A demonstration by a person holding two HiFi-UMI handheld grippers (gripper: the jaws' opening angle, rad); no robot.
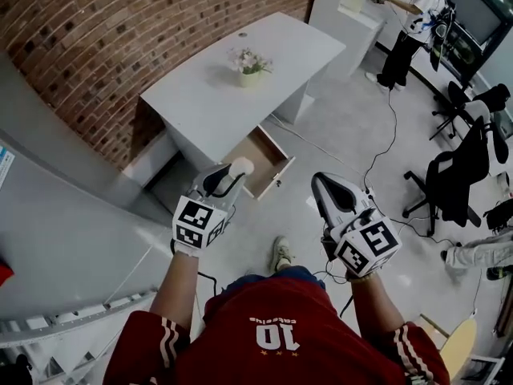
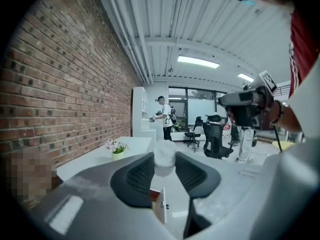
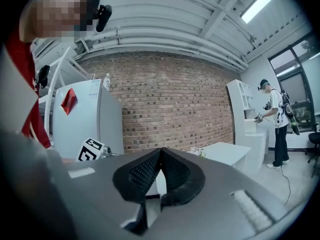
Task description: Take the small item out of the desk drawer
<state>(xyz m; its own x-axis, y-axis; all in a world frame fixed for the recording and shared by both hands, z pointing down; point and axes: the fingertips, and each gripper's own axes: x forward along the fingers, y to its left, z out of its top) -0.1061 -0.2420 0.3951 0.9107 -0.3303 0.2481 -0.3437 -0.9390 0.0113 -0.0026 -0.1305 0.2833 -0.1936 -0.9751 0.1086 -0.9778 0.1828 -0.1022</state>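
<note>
The left hand-held gripper (image 1: 232,175) is clamped on the small white item (image 1: 241,166). In the left gripper view the item (image 2: 164,153) sits pinched between the two dark ribbed pads (image 2: 141,173), near their tips. In the head view it is held in the air at the centre of the frame, clear of the drawer (image 1: 258,160) and just at that drawer's left edge. The drawer stands pulled out from under the pale tabletop (image 1: 200,95), showing a brown inside.

The right hand-held gripper (image 1: 323,184) is at centre right of the head view, with nothing in it. In the right gripper view its pads (image 3: 145,171) are closed together, meeting in one line at the tips.

Readable writing is scarce. The person's red jersey (image 1: 272,327), at the bottom of the head view, carries a large white "10", seen upside down. A short line of lettering beside it is too small to make out. Each gripper's marker cube (image 1: 196,221) bears black and white square patterns and no words.

In the right gripper view a tall white cabinet (image 3: 85,119) at the left has a red tag (image 3: 68,100) on its side. It also carries a printed sheet near the top that cannot be read.

A pot of pale flowers (image 1: 248,64) stands on the tabletop at upper centre, before the brick wall (image 1: 96,30). A second person (image 1: 413,22) stands at the upper right, and black office chairs (image 1: 457,175) sit at the right edge.
</note>
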